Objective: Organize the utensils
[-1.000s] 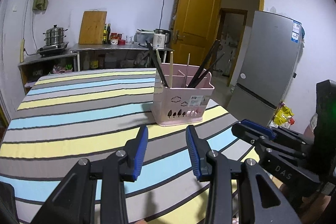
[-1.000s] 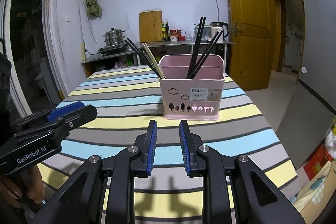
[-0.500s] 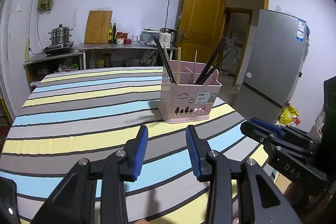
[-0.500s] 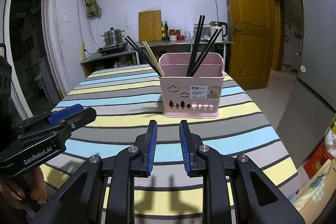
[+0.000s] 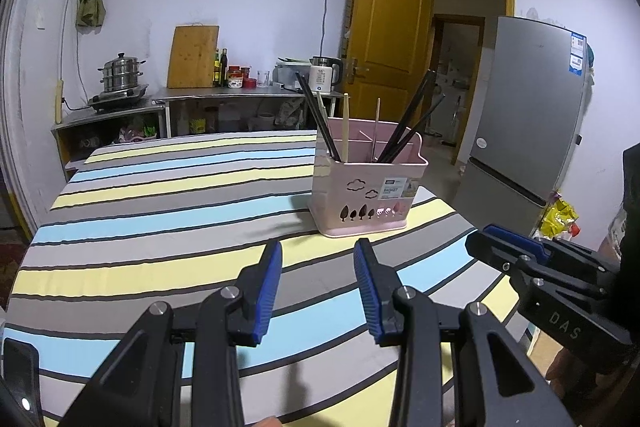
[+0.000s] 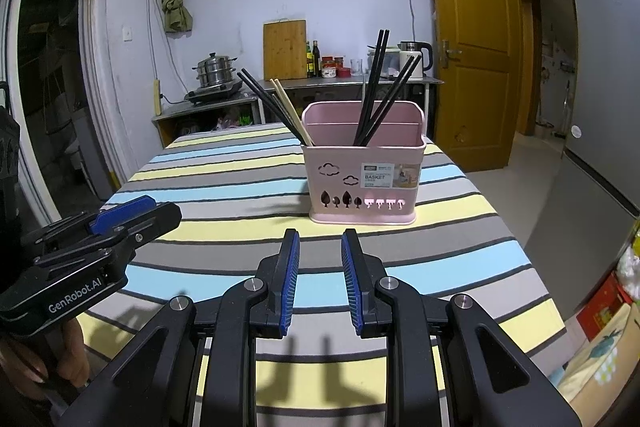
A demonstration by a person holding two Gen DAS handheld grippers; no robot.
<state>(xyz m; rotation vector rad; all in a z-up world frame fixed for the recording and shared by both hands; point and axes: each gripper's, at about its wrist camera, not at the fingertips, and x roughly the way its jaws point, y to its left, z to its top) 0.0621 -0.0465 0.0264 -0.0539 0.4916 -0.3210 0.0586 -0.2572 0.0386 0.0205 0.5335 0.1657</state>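
Chopsticks (image 6: 374,87) all stand in the pink basket (image 6: 362,179), none beside it, so I judge sorting finished; my left gripper (image 5: 318,291) and right gripper (image 6: 320,279) hang open, empty.

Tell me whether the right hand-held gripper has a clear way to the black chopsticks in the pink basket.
Probably yes. The right hand-held gripper is open and empty, bare striped tablecloth lies between it and the pink basket, and the black chopsticks stick up above the rim.
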